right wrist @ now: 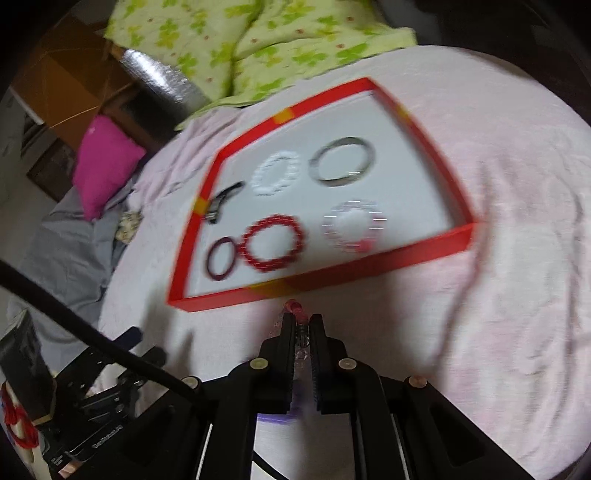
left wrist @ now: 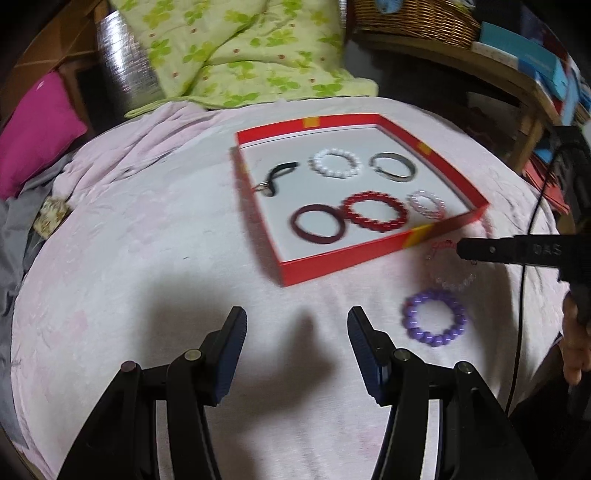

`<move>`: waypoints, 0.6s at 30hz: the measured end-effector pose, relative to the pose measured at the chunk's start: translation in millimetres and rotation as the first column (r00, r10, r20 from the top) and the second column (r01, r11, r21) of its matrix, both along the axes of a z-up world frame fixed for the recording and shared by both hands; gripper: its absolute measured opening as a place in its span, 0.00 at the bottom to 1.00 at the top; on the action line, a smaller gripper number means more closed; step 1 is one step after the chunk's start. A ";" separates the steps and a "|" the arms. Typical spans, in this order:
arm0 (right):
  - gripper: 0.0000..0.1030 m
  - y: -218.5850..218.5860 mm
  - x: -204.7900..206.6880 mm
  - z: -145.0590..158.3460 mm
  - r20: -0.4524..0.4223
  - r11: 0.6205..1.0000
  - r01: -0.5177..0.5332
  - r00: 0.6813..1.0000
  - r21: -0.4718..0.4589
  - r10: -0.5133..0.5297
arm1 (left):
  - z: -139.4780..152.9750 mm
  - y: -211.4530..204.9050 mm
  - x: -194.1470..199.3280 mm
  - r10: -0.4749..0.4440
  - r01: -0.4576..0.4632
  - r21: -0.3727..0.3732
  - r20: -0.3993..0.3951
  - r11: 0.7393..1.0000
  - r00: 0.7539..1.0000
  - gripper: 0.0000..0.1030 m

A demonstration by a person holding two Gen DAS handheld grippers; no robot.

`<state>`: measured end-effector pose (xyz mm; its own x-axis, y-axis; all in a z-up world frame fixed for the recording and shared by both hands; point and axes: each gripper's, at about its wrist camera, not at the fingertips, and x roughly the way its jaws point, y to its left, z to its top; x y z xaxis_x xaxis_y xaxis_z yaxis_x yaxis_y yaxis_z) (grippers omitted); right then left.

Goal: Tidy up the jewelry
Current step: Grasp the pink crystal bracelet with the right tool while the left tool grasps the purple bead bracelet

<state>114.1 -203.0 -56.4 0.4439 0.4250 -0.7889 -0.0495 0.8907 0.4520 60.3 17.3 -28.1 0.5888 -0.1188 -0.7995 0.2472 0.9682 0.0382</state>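
Right wrist view: my right tongs (right wrist: 303,325) clenched on clear bead bracelet (right wrist: 302,338) near red tray (right wrist: 369,264). Left tongs (left wrist: 297,332) released above pink blanket (left wrist: 147,258); purple bracelet (left wrist: 435,317) beside.

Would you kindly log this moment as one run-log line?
left hand-held gripper: open, empty | right hand-held gripper: shut on clear bead bracelet | purple bracelet: on cloth | red tray: six pieces inside

Home bedrm: quilt (left wrist: 236,51) (floral), pink pillow (left wrist: 37,129), wicker basket (left wrist: 413,16).
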 end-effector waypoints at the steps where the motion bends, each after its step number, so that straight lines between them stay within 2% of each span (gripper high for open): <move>1: 0.08 -5.7 0.5 -2.2 -0.010 1.000 0.015 1.000 -0.019 -0.015 | 0.5 -3.9 -0.3 -0.015 0.015 -0.003 0.002 1.000 1.000 0.56; 4: 0.08 -20.8 2.8 -12.0 -0.058 0.997 0.047 0.997 -0.062 -0.051 | 0.6 -19.8 -1.5 -0.064 0.064 -0.016 0.003 0.998 0.998 0.57; 8: 0.08 -28.1 4.0 -15.2 -0.075 0.999 0.039 0.996 -0.035 -0.042 | -0.9 -39.7 -3.2 -0.120 0.120 -0.040 -0.004 0.992 0.993 0.65; 13: 0.09 -33.3 7.3 -19.9 -0.099 0.999 0.044 0.994 0.005 -0.043 | -11.9 -62.5 -6.7 -0.175 0.175 0.002 -0.025 0.985 0.984 0.71; 18: 0.09 -39.6 6.0 -22.7 -0.118 0.997 0.055 0.992 0.050 -0.049 | -29.2 -71.2 -1.7 -0.180 0.183 0.040 -0.069 0.982 0.981 0.71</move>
